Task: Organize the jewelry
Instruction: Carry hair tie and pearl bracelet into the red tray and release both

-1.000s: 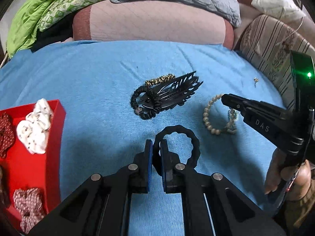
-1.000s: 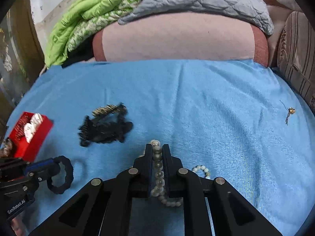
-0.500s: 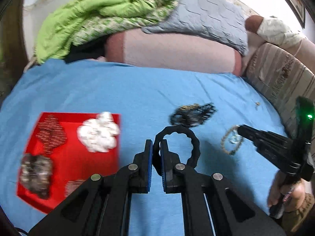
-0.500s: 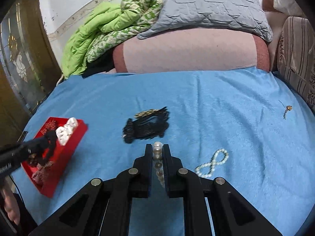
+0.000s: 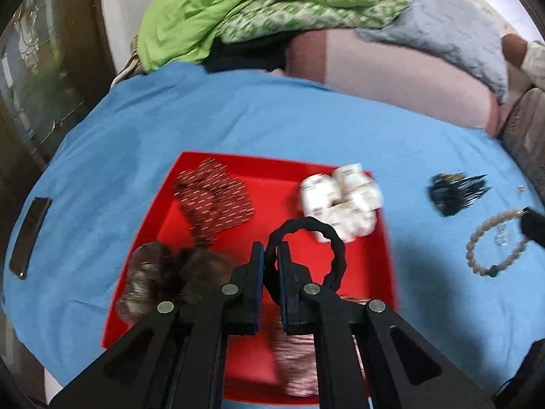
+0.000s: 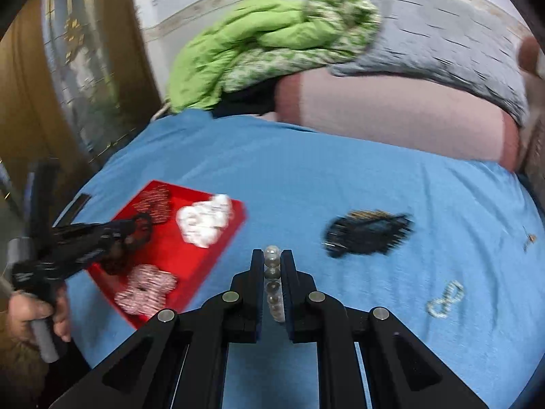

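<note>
Two grippers are in my hands, and each one is clamped on a piece of jewelry. My left gripper (image 5: 269, 255) is clenched on a black twisted hair ring (image 5: 308, 248), and the ring stands up between the two fingers, above the red tray (image 5: 272, 170). My right gripper (image 6: 272, 266) grasps a string of grey pearl beads (image 6: 272, 283); the beads run in a line between its two fingers, over the blue sheet (image 6: 340, 177).

The red tray lies on the blue sheet, on the left part of the bed. Inside it I see a dark red patterned bow (image 5: 213, 197) at the far side, a white bow (image 5: 340, 201) at the right side, a brown fluffy piece (image 5: 163, 272) at the near left, and a pink patterned bow (image 5: 296, 364) at the near edge, partly hidden behind my left gripper.

To the right of the tray, on the sheet, lies a black pile of hair clips and bands (image 6: 368, 228). Near it in the left wrist view hangs a beige bead bracelet (image 5: 497, 245), whose upper end touches the tip of my right gripper at the picture's edge. One small pale beaded piece (image 6: 446, 298), twisted like a figure eight, lies apart on the sheet, and a tiny golden thing (image 6: 529, 238) is near the right edge. A dark flat phone (image 5: 30, 235) lies left of the tray. Behind the sheet are a pink bolster (image 6: 391, 116), a green quilt (image 6: 255, 44) and a grey cushion (image 6: 442, 37).
</note>
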